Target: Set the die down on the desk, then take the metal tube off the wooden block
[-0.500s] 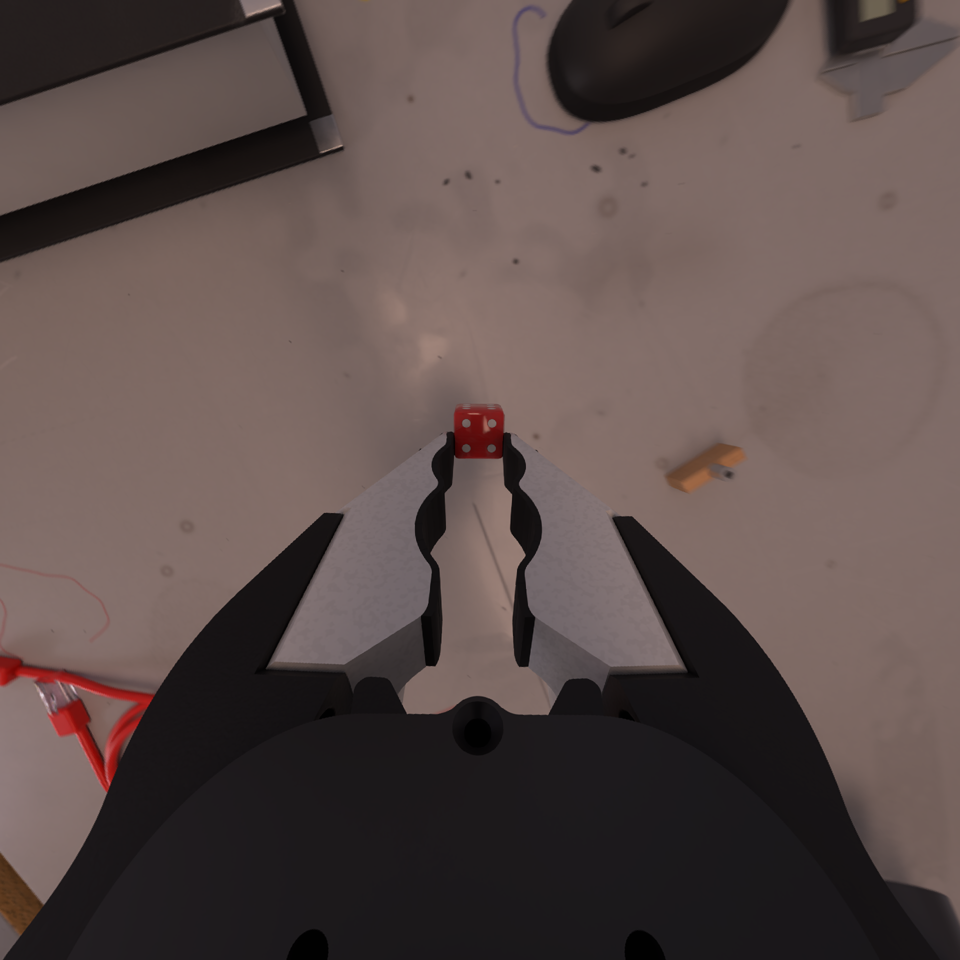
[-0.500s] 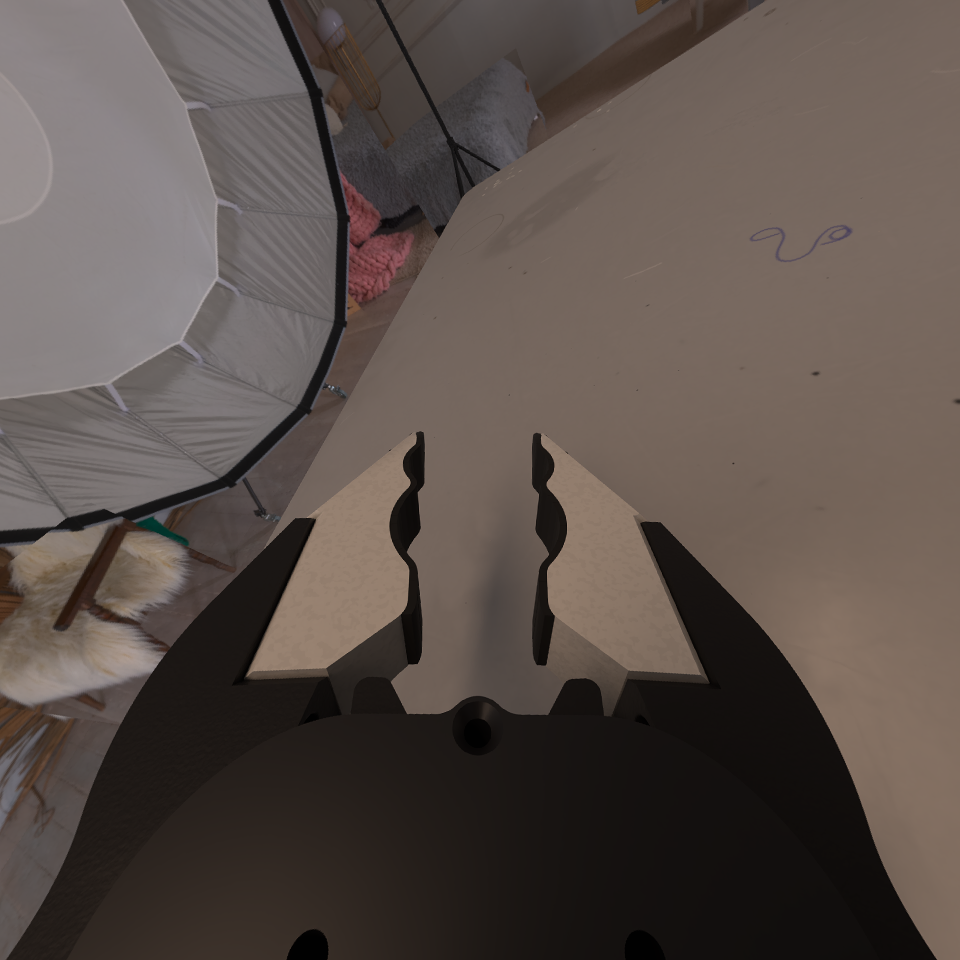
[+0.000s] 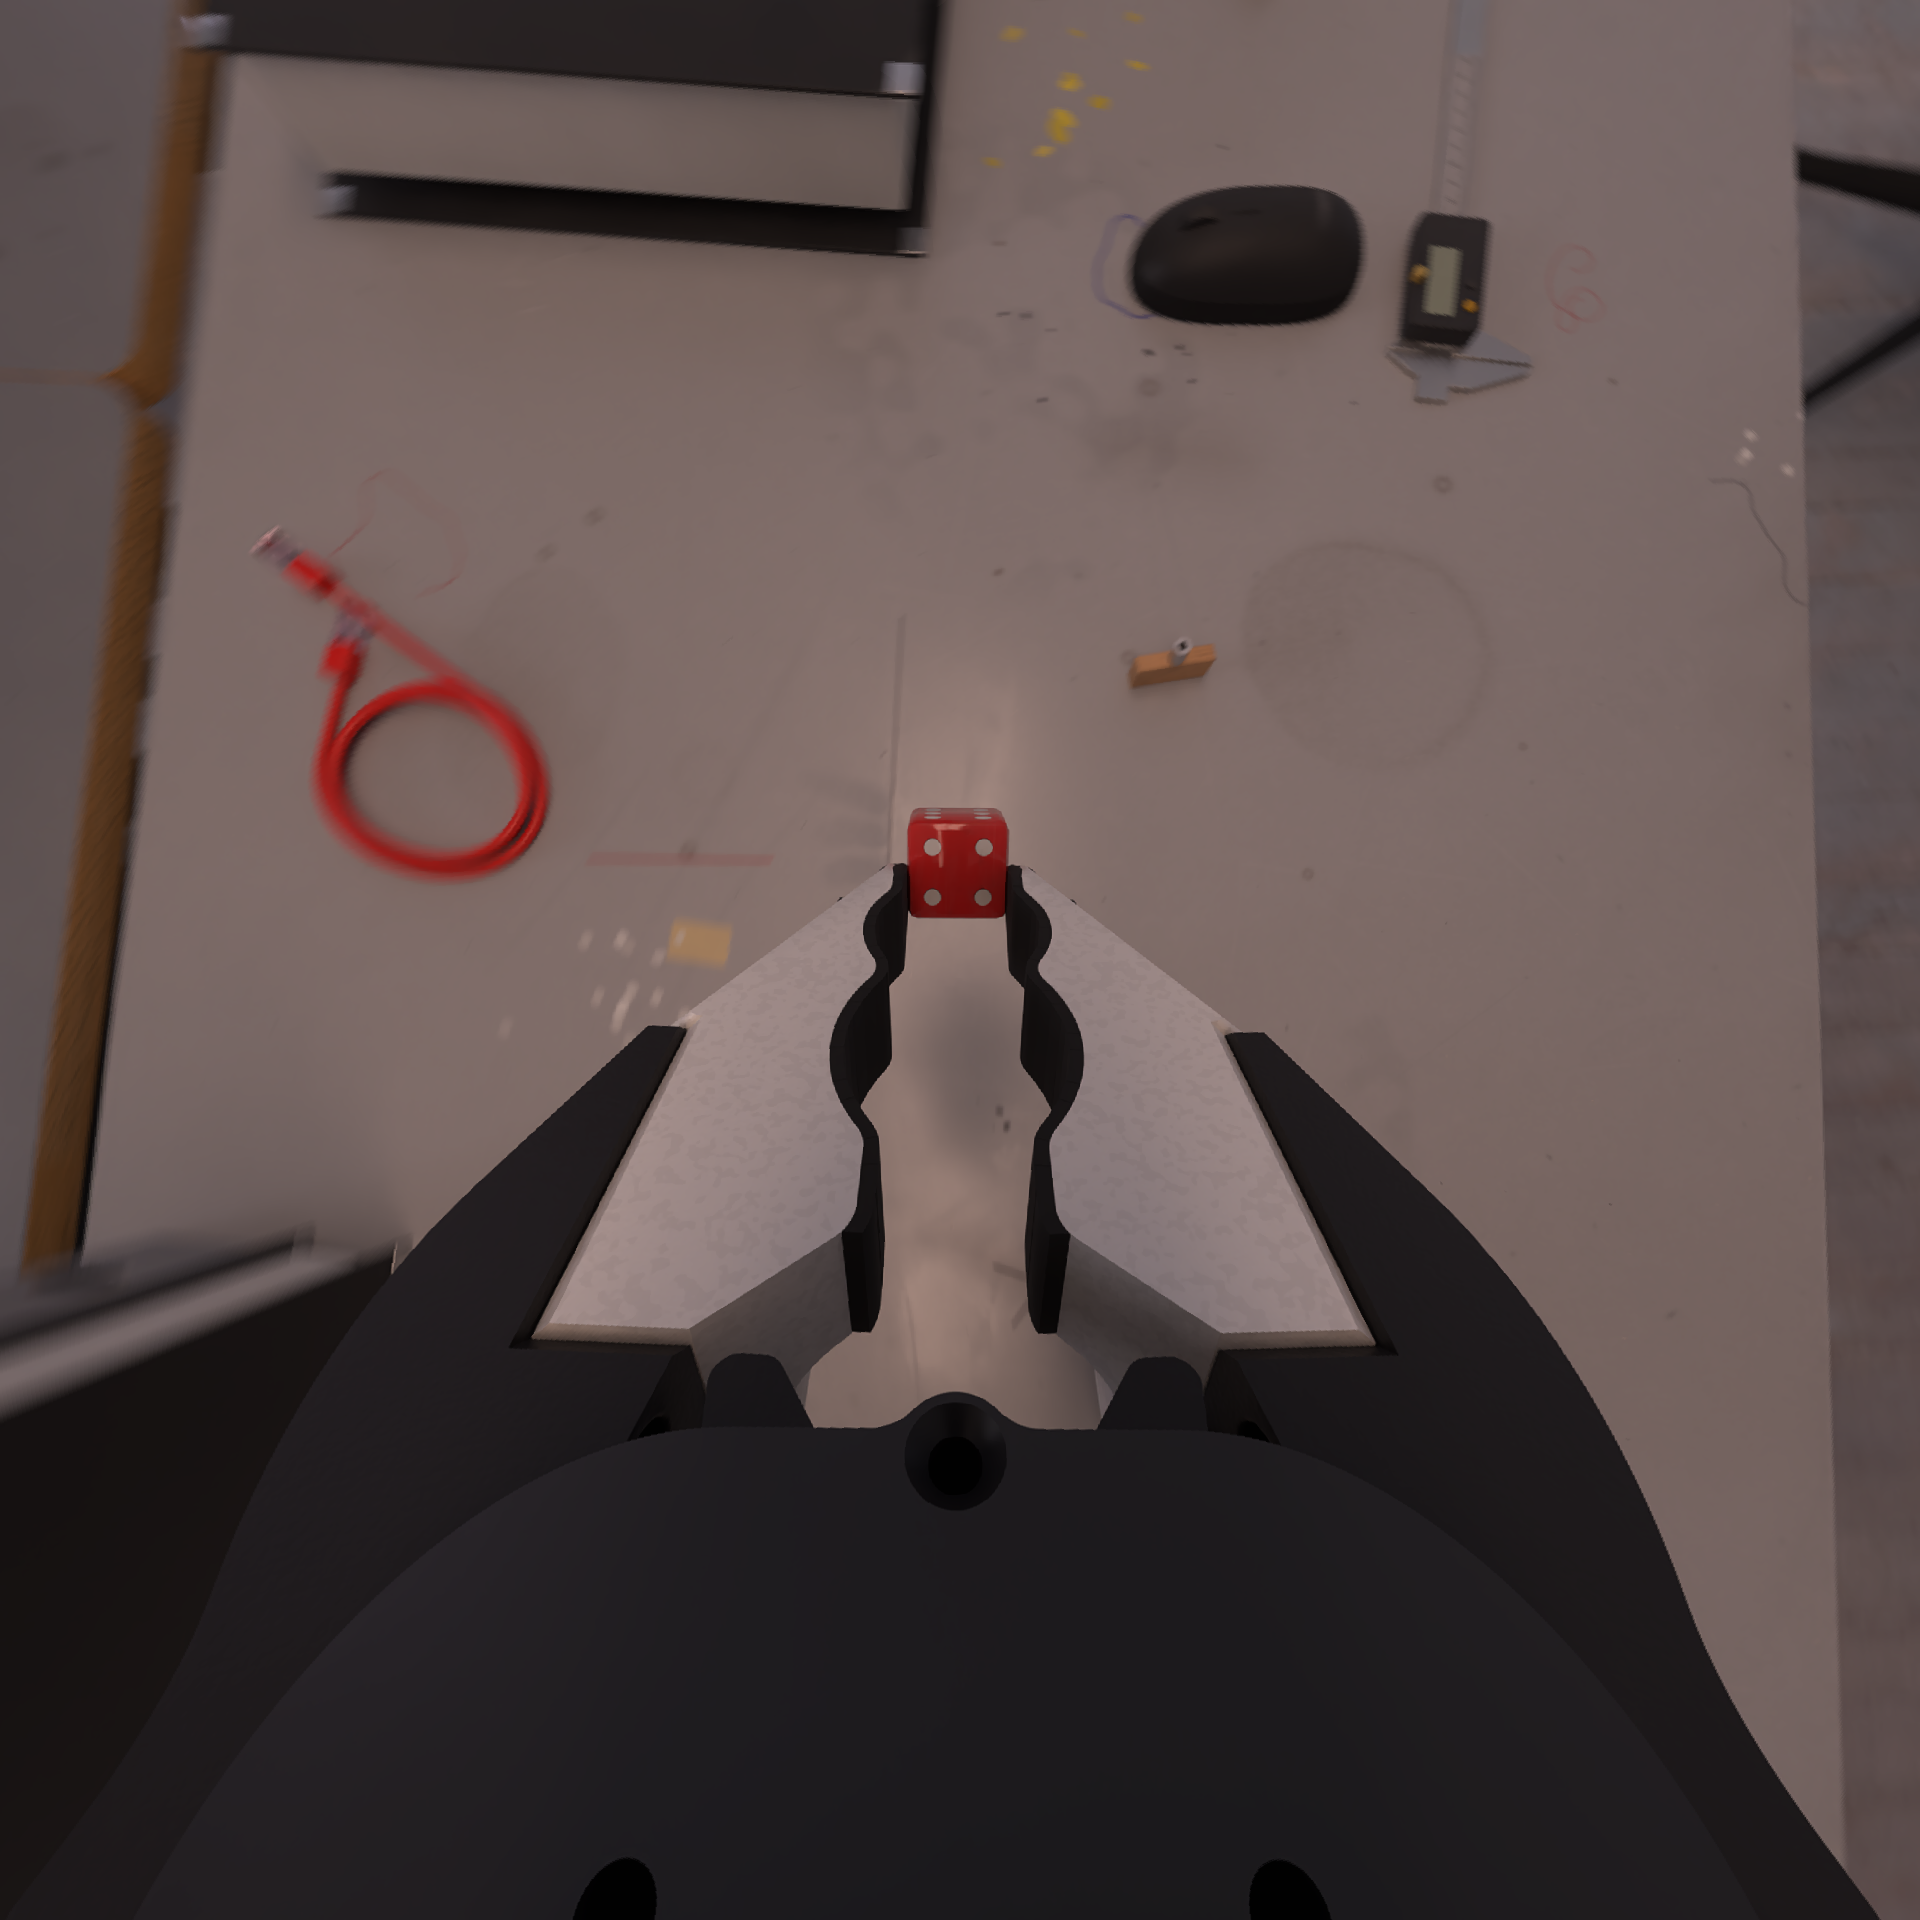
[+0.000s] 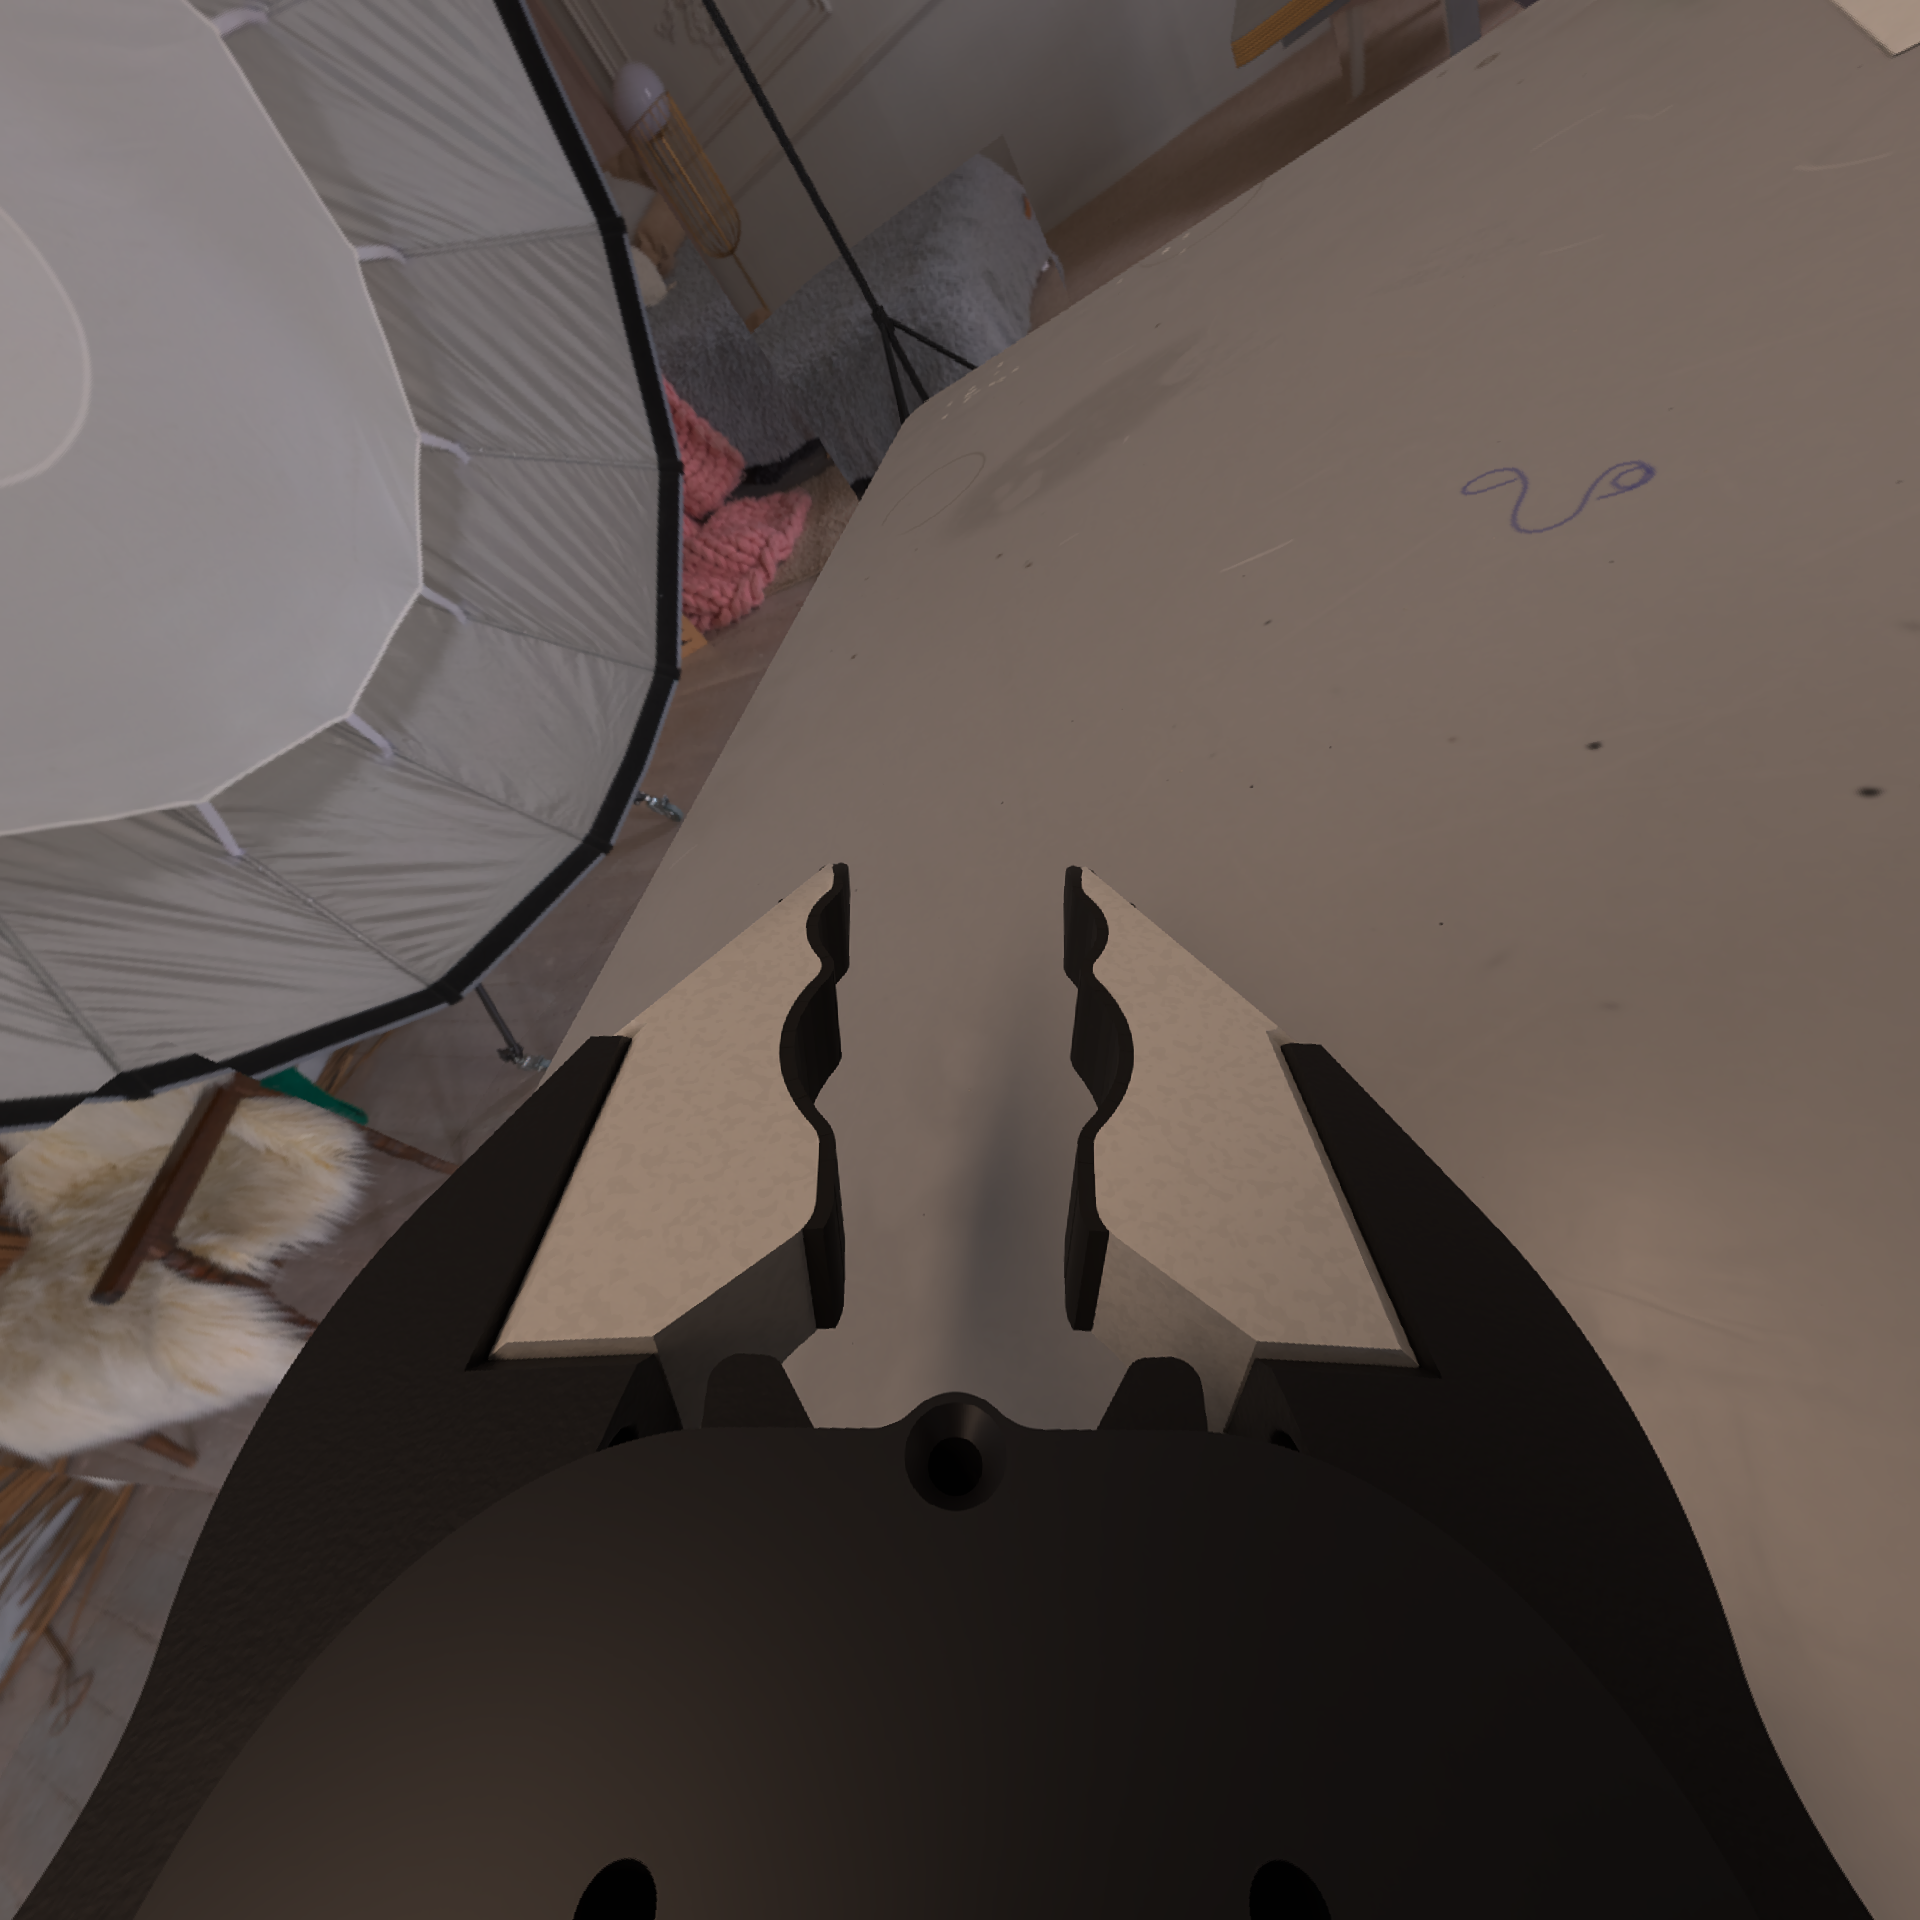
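In the left wrist view my left gripper (image 3: 957, 885) is shut on a red die (image 3: 957, 862) with white pips, held at the fingertips high above the desk (image 3: 1143, 935). A small wooden block (image 3: 1172, 666) lies on the desk ahead and to the right, with a short metal tube (image 3: 1180, 648) standing upright on it. In the right wrist view my right gripper (image 4: 956, 883) is open and empty, above the desk (image 4: 1351, 831) near its left edge. The die, block and tube do not show in that view.
A coiled red cable (image 3: 426, 769) lies at the left. A black mouse (image 3: 1245, 252), a digital caliper (image 3: 1446, 281) and a black frame (image 3: 623, 208) lie at the far end. A large white softbox (image 4: 260, 468) stands off the desk's left edge.
My left gripper has risen and pulled back with the die, so much more of the desk shows and the block looks smaller. The right gripper has barely moved.
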Controlling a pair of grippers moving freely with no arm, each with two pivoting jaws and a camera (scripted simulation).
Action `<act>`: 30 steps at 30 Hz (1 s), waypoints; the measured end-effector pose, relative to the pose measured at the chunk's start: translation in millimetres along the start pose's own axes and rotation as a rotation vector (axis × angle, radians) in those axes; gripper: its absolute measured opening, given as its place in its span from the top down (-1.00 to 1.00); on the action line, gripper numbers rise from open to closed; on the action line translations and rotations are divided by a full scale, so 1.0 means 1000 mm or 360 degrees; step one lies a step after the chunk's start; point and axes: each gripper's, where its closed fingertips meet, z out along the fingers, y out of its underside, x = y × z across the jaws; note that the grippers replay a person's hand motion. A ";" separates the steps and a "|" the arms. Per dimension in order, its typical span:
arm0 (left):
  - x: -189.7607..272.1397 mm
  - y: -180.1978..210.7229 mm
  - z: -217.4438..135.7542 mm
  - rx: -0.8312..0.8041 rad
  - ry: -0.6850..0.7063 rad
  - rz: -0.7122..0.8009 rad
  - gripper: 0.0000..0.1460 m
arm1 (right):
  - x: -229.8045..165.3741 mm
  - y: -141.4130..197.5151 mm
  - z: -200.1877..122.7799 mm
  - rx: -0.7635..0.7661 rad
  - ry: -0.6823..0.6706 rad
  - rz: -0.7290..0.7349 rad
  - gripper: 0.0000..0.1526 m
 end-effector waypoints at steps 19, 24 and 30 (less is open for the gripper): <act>0.073 0.347 -0.163 0.0345 -0.0795 -0.1344 0.75 | 0.005 -0.006 -0.009 0.0097 0.0020 0.0081 0.46; 0.113 0.433 -0.138 0.0224 -0.0853 -0.1590 0.75 | 0.006 -0.007 -0.012 0.0117 0.0032 0.0087 0.46; 0.125 0.492 -0.110 -0.0066 -0.0905 -0.1612 0.75 | 0.007 -0.007 -0.012 0.0122 0.0034 0.0091 0.46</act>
